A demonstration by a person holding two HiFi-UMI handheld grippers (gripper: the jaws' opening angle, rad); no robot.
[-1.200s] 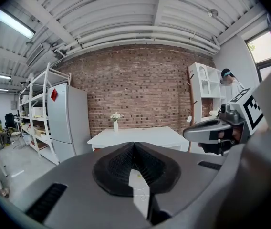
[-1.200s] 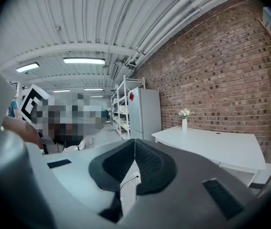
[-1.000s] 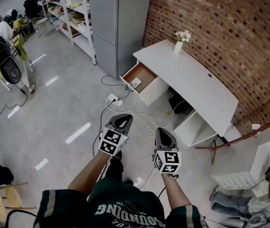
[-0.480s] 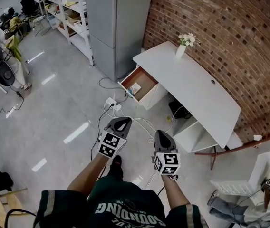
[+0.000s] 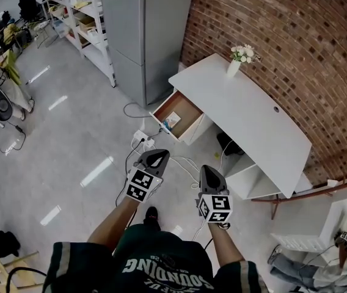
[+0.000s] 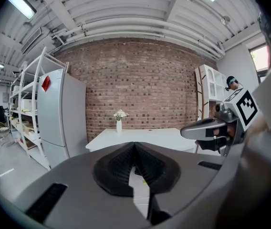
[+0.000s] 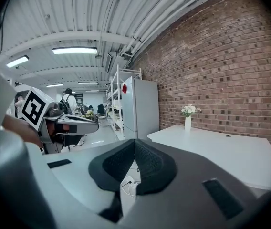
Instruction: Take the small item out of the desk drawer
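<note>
In my head view, the small item [image 5: 172,120] in the open drawer [image 5: 182,107] is too small for me to identify. In the gripper views, the left tongs [image 6: 134,144] and right tongs [image 7: 135,141] hide the drawer completely. The top edge crops the tall grey cabinet [image 5: 138,29]. The lower right corner crops a person [image 5: 305,262].

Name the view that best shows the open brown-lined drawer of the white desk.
Head view: it looks down into the open brown-lined drawer. Both gripper views show the white desk top, no drawer.
</note>
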